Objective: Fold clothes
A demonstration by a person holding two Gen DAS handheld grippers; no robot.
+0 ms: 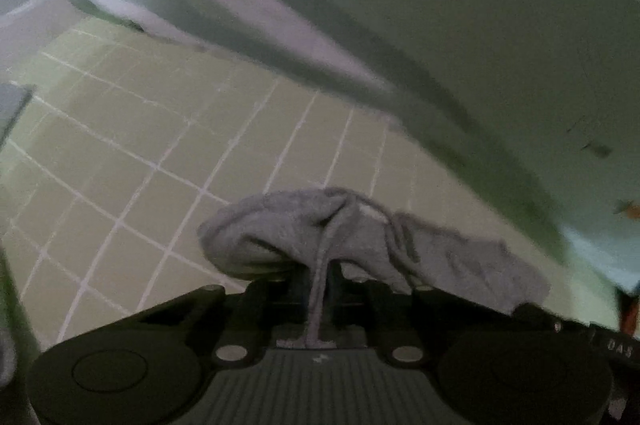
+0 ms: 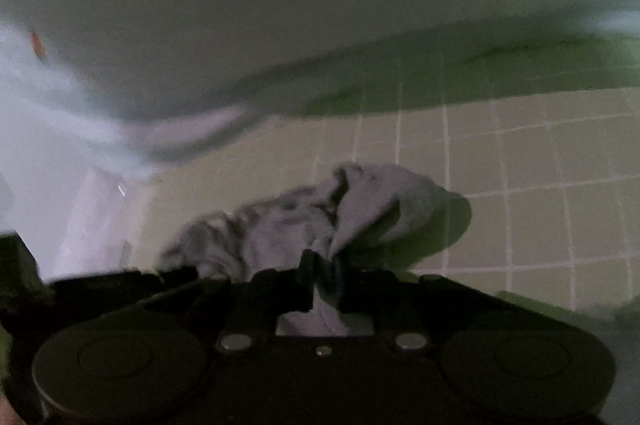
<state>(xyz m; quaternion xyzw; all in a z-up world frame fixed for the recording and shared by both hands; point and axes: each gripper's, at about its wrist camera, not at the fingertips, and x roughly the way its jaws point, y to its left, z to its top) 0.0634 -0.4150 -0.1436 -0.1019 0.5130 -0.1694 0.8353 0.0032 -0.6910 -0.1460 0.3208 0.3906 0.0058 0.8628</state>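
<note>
A grey garment (image 1: 280, 225) with drawstrings hangs bunched in front of my left gripper (image 1: 318, 279), whose jaws are shut on a pinch of its cloth. In the right wrist view the same grey garment (image 2: 360, 209) is gathered at my right gripper (image 2: 320, 277), which is shut on a fold of it. Both grippers hold the cloth up in the air above a tiled floor. Most of the garment hangs out of sight behind the bunched folds.
A green tiled floor (image 1: 140, 145) with white grout lines lies below. A pale sheet-covered surface (image 1: 480, 5) fills the upper right of the left view, and its pale edge (image 2: 160, 5) spans the top of the right view. The frames are dim and blurred.
</note>
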